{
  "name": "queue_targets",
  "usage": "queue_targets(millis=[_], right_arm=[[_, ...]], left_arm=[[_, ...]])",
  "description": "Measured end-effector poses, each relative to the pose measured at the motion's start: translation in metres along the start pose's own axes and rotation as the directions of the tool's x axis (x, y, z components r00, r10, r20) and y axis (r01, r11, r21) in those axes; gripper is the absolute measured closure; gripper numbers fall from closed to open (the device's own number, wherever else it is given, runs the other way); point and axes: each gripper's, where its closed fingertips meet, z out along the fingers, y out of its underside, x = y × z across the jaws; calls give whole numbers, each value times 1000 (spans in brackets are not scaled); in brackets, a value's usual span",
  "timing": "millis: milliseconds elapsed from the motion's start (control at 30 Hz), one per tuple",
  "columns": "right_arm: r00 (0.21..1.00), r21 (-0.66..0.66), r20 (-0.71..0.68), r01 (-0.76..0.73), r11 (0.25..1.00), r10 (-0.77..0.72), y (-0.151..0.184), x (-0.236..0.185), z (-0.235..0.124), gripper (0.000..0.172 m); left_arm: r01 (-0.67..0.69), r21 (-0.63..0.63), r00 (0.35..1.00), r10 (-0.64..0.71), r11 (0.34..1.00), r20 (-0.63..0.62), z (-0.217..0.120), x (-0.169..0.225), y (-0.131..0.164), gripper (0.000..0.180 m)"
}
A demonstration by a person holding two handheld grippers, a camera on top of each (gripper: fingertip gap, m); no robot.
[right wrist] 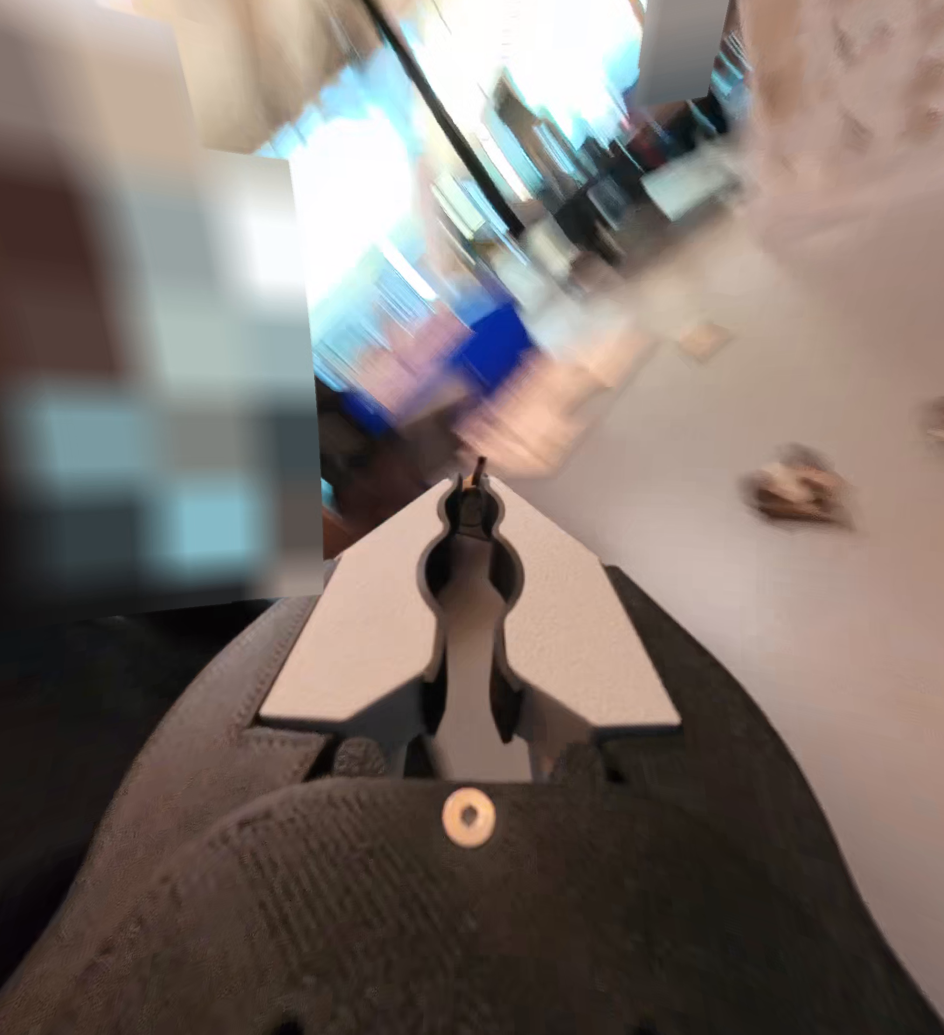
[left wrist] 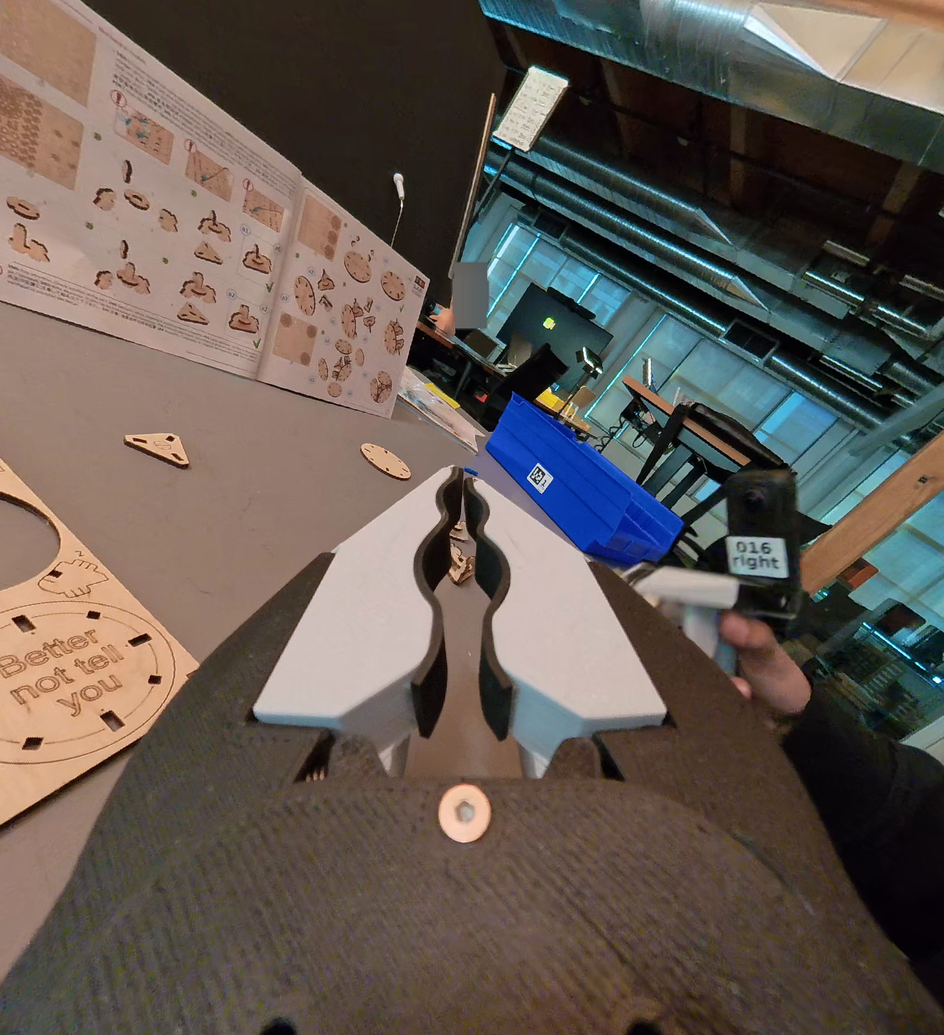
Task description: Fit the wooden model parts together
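Plywood, thin and dark along its burnt edge, is the one thing in a grip. A sliver (right wrist: 480, 466) of it stands edge-on between the tips of the right gripper (right wrist: 472, 487), whose fingers (right wrist: 380, 627) are closed on it so that only its end pokes out ahead of them. Its long axis seems to run forward along the fingers, though heavy blur on that view hides its outline. The left gripper (left wrist: 461, 481) has its jaws together at the tips, and nothing shows plainly between them. Through the wavy slot farther back, a few small wooden bits (left wrist: 458, 565) are seen lying on the grey table (left wrist: 206, 504) beneath the fingers. Ahead and to the left of those tips lies a slotted disc (left wrist: 384, 460), near them, and a triangle (left wrist: 159, 448) lies well apart, farther left. A cut sheet (left wrist: 38, 644) lies along the table's left edge, and a booklet (left wrist: 178, 224) stands propped at the far edge. A blue bin (left wrist: 582, 504) sits at the right edge, ahead and to the right of the left gripper. The hand (left wrist: 761, 655) holding the right gripper is beyond that edge, past the bin's near end. In the right wrist view a blurred lump (right wrist: 794, 495) lies on the table to the right of the jaws, well apart from them.
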Motion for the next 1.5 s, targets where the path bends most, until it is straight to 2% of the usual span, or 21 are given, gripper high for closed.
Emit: queue_targets(millis=[33,100,167,267,533,667,900,1067,1133,1200,1300,1433,1500], right_arm=[[987,-133,-97,118,984,-132,17,10,4,168],[930,-336,-157,267,903,-333,42,20,8,168],[909,-400,-158,298,866,-386,51,22,11,168],[896,-430,-181,299,852,-406,57,31,11,168],[843,-482,-242,325,813,-481,62,43,9,165],[825,-504,-261,326,800,-501,61,45,6,150],[876,-444,-253,271,854,-410,54,35,1,137],[895,-517,-222,228,825,-387,75,35,0,121],[912,-544,-171,228,808,-373,85,26,1,121],[926,-565,-134,220,795,-352,90,17,1,129],[949,-550,-72,219,806,-307,91,1,3,129],[972,-447,40,225,866,-232,75,-25,8,140],[960,-329,-29,252,910,-277,48,-17,12,140]], left_arm=[[1,0,1000,-1,1000,0,0,0,0,180],[2,1,1000,-2,1000,1,0,0,0,180],[1,2,1000,-1,1000,1,0,0,0,180],[3,3,1000,-3,1000,2,0,-1,0,180],[8,4,1000,-8,1000,2,0,-1,0,180],[11,5,1000,-11,1000,2,0,-2,-1,180],[16,6,1000,-16,1000,1,-1,-2,-1,180],[19,7,1000,-19,1000,1,-1,-3,-1,180],[17,6,1000,-17,1000,2,0,-3,-1,180],[16,7,1000,-16,1000,3,-1,-3,-1,180],[17,6,1000,-17,1000,2,0,-3,-1,180],[18,8,1000,-18,1000,1,-1,-2,-1,180],[17,9,1000,-17,1000,1,-1,-2,-1,180]])
